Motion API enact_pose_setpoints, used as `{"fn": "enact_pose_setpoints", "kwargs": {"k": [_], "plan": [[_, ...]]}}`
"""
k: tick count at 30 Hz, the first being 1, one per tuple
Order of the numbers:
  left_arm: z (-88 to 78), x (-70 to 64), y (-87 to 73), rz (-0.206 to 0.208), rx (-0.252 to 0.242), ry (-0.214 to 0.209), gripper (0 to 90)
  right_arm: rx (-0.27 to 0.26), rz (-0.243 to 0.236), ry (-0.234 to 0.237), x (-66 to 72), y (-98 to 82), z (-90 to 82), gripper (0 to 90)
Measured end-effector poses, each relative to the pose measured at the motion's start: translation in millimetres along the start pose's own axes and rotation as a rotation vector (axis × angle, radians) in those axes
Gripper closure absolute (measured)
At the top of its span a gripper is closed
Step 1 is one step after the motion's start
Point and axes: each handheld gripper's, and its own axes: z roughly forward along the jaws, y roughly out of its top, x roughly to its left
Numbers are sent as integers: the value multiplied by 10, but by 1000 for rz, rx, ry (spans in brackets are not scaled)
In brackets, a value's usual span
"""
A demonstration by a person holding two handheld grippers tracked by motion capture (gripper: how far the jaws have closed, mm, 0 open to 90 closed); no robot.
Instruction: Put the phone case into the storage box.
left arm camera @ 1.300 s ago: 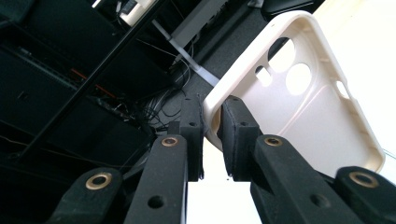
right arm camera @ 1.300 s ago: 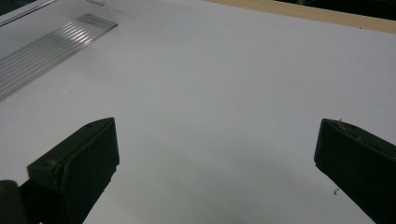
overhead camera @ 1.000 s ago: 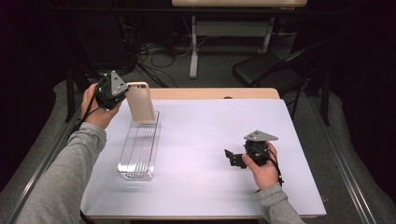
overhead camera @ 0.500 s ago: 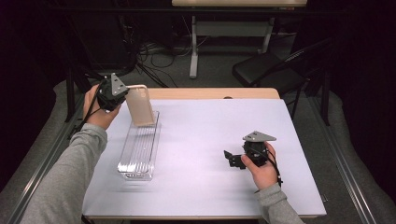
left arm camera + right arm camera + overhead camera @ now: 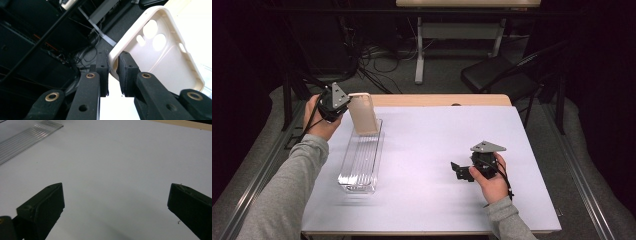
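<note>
On the white table (image 5: 437, 150), the clear tray (image 5: 360, 160) sits left; the left gripper (image 5: 113, 72) pinches a cream phone case (image 5: 363, 114) by one rim over its far end. Thin grip, so it could twist loose. Right gripper (image 5: 460, 171) rests wide apart, nothing in it.

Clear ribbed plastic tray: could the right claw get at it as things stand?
Probably yes. The right claw rests open on the white table, pointing toward the clear ribbed plastic tray, with bare surface between them. The cream phone case in the left claw stands over the tray's far end only.
</note>
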Motion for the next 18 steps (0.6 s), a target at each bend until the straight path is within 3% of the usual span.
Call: {"fn": "enact_pose_setpoints", "kwargs": {"k": [8,12,18], "plan": [[48,-102,-47,41,-19,27,800,1,-1,4,3,-2,-1,6],[83,-150,-61,75,-3,40,801,2,0,4,3,-3,-1,6],[114,-208,-55,92,-9,58,801,3,-3,3,3,-7,4,6]]}}
